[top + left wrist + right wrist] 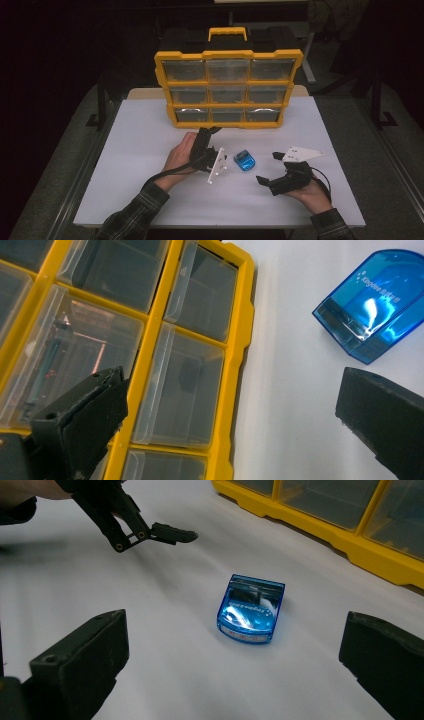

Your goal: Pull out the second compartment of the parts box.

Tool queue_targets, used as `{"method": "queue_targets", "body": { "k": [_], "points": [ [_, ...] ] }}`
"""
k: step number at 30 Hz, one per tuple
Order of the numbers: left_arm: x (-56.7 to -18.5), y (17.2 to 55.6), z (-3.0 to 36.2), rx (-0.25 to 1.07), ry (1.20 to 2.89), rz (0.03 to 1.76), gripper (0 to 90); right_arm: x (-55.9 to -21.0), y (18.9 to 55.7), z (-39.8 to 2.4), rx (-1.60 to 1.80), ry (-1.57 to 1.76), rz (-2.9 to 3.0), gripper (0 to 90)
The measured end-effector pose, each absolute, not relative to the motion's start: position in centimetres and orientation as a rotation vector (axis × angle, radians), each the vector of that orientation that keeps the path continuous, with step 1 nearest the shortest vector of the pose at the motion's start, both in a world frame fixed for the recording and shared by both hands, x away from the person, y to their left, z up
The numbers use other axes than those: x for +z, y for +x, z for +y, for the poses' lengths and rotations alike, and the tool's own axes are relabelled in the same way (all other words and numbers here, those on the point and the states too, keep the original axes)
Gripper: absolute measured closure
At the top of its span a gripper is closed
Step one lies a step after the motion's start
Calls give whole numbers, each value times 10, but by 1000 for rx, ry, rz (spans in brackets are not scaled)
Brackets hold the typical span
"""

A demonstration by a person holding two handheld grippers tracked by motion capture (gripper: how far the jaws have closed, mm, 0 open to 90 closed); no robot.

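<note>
— Lying where is the blue case seen?
— On the bench, between both claws.
— And the claws?
— Left claw and right claw are held spread wide, nothing gripped.

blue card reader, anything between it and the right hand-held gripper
Nothing: bare white table between the right hand-held gripper and the blue card reader, clearest in the right gripper view.

On the desk the drawer organizer stands at the far middle, the small card reader lies near of it, the left hand-held gripper sits just left of the reader, and the right hand-held gripper sits to its right and nearer.
</note>
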State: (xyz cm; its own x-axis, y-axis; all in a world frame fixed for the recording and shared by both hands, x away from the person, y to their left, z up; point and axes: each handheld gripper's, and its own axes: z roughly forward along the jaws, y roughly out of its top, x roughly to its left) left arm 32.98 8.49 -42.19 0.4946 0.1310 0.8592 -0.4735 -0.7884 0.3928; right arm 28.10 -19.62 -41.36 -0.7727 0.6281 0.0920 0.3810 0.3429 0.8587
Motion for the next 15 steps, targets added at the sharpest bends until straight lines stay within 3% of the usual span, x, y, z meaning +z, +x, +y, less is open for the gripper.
{"method": "queue_targets", "body": {
  "k": [15],
  "points": [
    [-426, 326, 82, 1416, 2129, -375, 2, -414, 281, -196, 1398, 909, 2352, 0]
  ]
}}
